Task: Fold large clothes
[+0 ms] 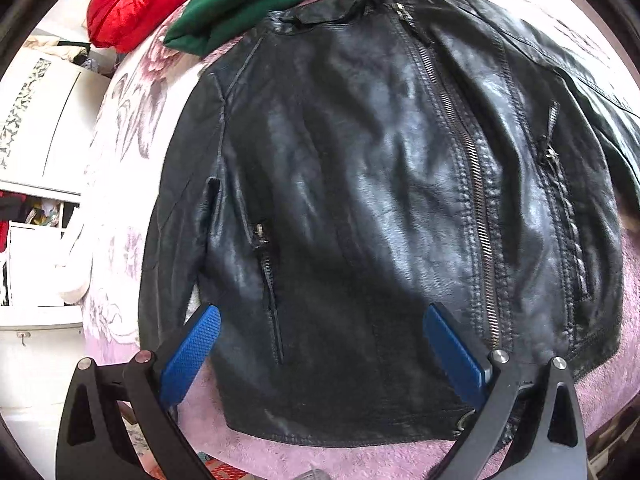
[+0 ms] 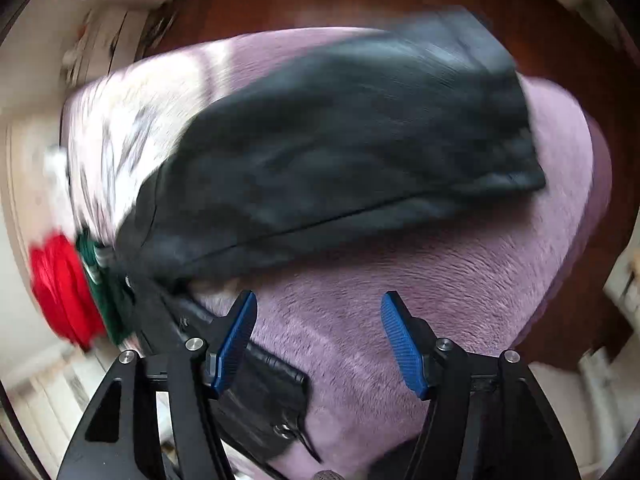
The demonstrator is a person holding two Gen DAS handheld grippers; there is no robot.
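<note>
A black leather jacket [image 1: 360, 200] lies front up and spread flat on a pink fleece blanket [image 1: 320, 460], zip closed, collar at the far end. My left gripper [image 1: 320, 332] is open and empty, hovering over the jacket's hem. In the blurred right wrist view the jacket [image 2: 340, 152] lies across the blanket [image 2: 400, 280], and one sleeve with a zipped cuff [image 2: 272, 408] stretches towards me under the left finger. My right gripper [image 2: 318, 320] is open and empty above the blanket, beside that sleeve.
A folded green garment [image 1: 248, 4] and a red one [image 1: 140, 0] lie past the collar; they also show at the left in the right wrist view, the red one [image 2: 60, 288]. White furniture [image 1: 36, 128] stands off the bed's left. Brown floor [image 2: 360, 0] lies beyond.
</note>
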